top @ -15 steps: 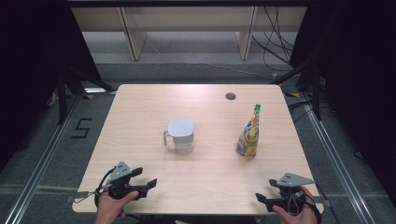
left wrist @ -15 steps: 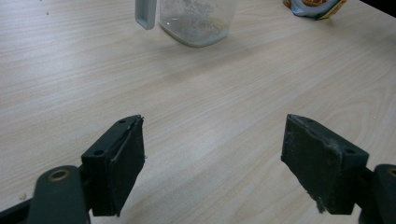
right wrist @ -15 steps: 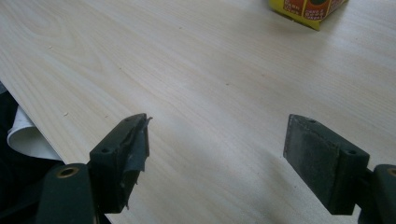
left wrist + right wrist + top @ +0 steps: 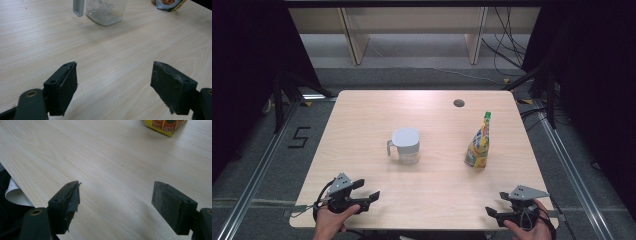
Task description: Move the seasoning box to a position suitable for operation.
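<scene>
A clear jug (image 4: 405, 145) with a white lid and a side handle stands near the middle of the wooden table (image 4: 432, 115). To its right a yellow drink pouch (image 4: 478, 142) with a green cap stands upright. My left gripper (image 4: 369, 188) rests at the front left edge, open, with bare wood between its jaws. In the left gripper view (image 4: 113, 75) the jug (image 4: 105, 10) and the pouch's bottom (image 4: 168, 3) lie far ahead. My right gripper (image 4: 493, 202) sits at the front right edge, open and holding nothing. The right gripper view (image 4: 116, 195) has the pouch's base (image 4: 165, 126) at the top.
A round cable hole (image 4: 458, 103) sits in the table's far right part. Pale shelf legs (image 4: 352, 37) and cables stand behind the table. A "5" mark (image 4: 298, 136) is on the floor at the left. Metal rails (image 4: 569, 165) run along both sides.
</scene>
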`<state>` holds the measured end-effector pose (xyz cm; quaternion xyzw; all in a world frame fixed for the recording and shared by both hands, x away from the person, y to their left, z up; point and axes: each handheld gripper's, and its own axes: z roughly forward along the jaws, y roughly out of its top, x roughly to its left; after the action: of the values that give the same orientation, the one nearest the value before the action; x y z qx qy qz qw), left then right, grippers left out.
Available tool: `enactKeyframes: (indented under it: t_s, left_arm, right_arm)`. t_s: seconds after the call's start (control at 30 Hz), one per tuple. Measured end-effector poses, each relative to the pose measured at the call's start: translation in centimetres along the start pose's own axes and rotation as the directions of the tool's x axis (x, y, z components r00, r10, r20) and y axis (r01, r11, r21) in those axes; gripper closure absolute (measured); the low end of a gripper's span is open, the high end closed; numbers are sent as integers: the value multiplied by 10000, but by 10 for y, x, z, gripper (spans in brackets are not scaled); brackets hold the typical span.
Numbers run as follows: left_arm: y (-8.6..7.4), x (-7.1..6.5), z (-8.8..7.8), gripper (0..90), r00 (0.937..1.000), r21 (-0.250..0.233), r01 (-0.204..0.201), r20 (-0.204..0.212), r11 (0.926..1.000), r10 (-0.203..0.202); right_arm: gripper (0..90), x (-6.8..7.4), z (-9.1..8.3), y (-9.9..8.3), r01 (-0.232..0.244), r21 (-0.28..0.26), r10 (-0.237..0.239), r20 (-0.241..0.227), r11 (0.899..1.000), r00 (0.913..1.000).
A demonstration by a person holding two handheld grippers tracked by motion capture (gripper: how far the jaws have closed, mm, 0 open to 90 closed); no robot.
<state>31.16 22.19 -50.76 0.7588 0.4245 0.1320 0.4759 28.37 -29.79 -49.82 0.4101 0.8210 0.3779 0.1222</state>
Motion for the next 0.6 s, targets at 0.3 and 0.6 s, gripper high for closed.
enactKeyframes:
  t_s: [0.3, 0.6]
  left_arm:
    - [11, 15, -1, 209, 9981, -589, 608, 44, 9964, -607]
    - [28, 17, 12, 242, 9999, -850, -26, -129, 9964, 15]
  right_arm:
    - [237, -2, 0, -1, -28, -113, 27, -69, 9999, 10000]
    - [237, -3, 2, 0, -58, -183, 55, -180, 9998, 9998]
